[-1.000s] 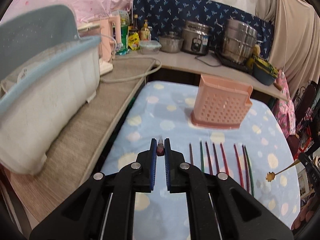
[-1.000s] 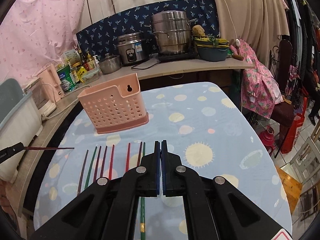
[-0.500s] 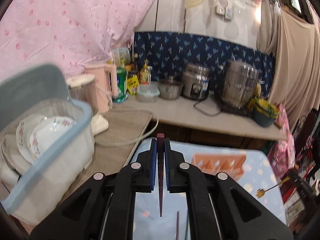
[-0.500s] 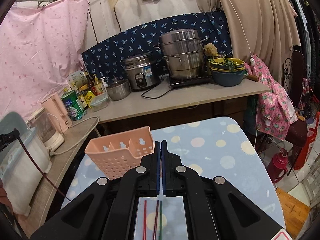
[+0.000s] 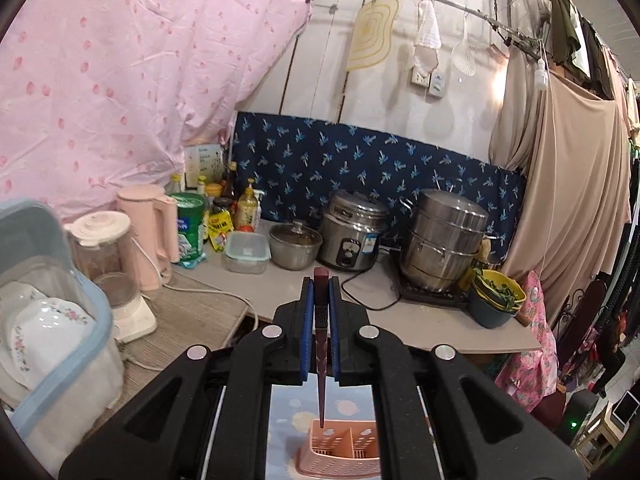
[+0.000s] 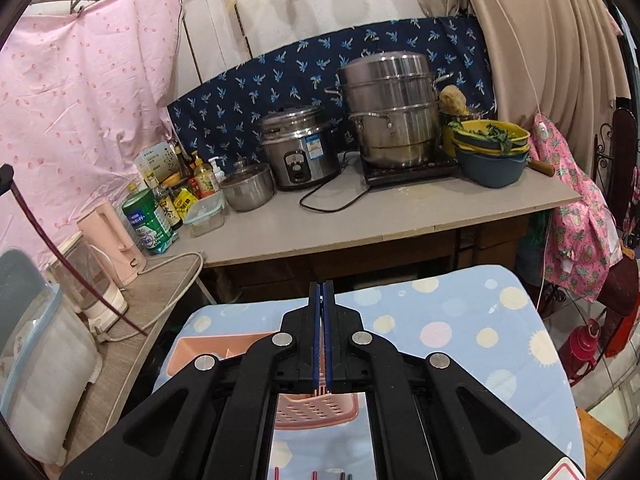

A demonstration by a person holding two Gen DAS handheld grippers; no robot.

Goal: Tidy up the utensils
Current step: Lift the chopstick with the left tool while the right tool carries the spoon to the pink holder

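Since a second ago both tools have risen from low over the row of chopsticks to well above the tabletop, and the left tool has tipped its chopstick from level to pointing down. The left tool (image 5: pixel 319 280) is clamped on a dark red chopstick (image 5: pixel 320 344) near its thick end, the blue pads pressing both sides; the thin tip hangs at the near left corner of the pink utensil holder (image 5: pixel 340 446), but I cannot tell whether it is already inside a compartment. From the right wrist view the same chopstick (image 6: pixel 76 272) slants down from the upper left, clear of the holder. The right tool (image 6: pixel 322 292) has its jaws almost pressed together, and whether anything thin is caught between them cannot be told. The pink utensil holder (image 6: pixel 208 350) stands upright on the blue spotted tabletop (image 6: pixel 460 312) toward its far left corner. The ends of a few more chopsticks (image 6: pixel 314 474) show at the near edge, under the right tool.
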